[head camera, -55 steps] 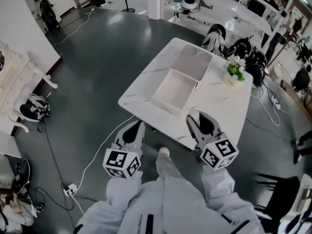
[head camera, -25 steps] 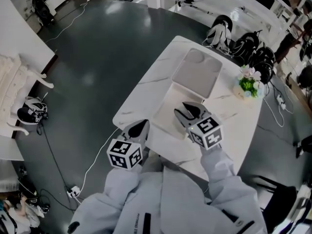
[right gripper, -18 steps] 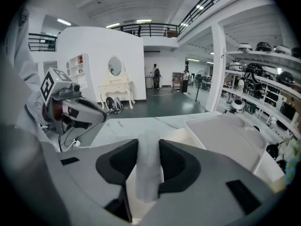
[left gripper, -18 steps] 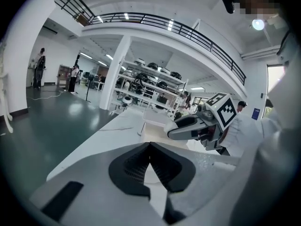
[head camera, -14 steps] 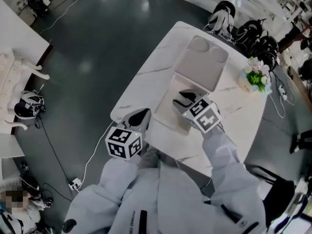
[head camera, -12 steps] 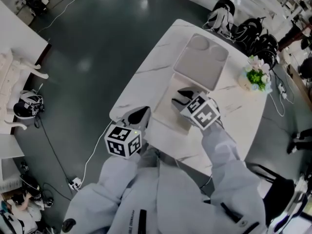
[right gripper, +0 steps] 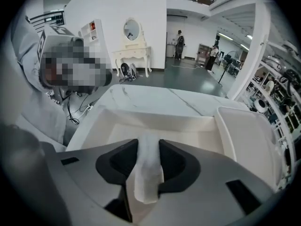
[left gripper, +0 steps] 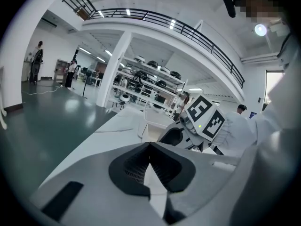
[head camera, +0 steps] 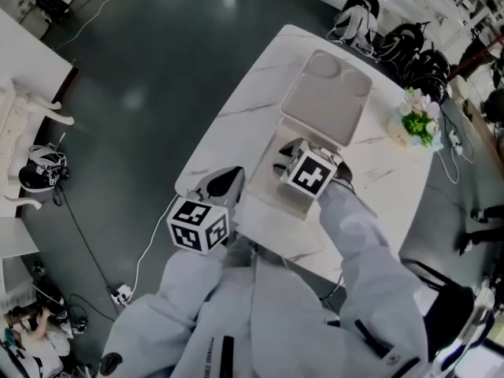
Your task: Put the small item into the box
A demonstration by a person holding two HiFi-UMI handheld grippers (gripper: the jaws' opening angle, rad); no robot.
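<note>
Item (right gripper: 147, 173): a small white strip, pinched between the right gripper's jaws. Its far end pokes out past the tips and its near end hangs below them.
Right gripper (right gripper: 148, 146): clamped on the item. In the head view it sits over the open box with its marker cube facing up. In its own view the jaws point at the box's inner wall and floor.
Item and box: the item is held over the box's inside. I cannot tell whether it touches the box.
Left gripper (left gripper: 149, 145): jaws together, nothing between them. It hangs at the near left edge of the table, beside the box and apart from it.
Box (head camera: 264, 191): white, shallow and rectangular, lying open near the middle of the table. No other thing shows on its floor.
Lid (head camera: 327, 93): laid flat on the far side of the box, joined to it along one edge, inside facing up.
Table (head camera: 228, 124): white marble top on a dark floor.
Flowers (head camera: 417, 120): a small pot at the table's far right edge, well apart from the box.
</note>
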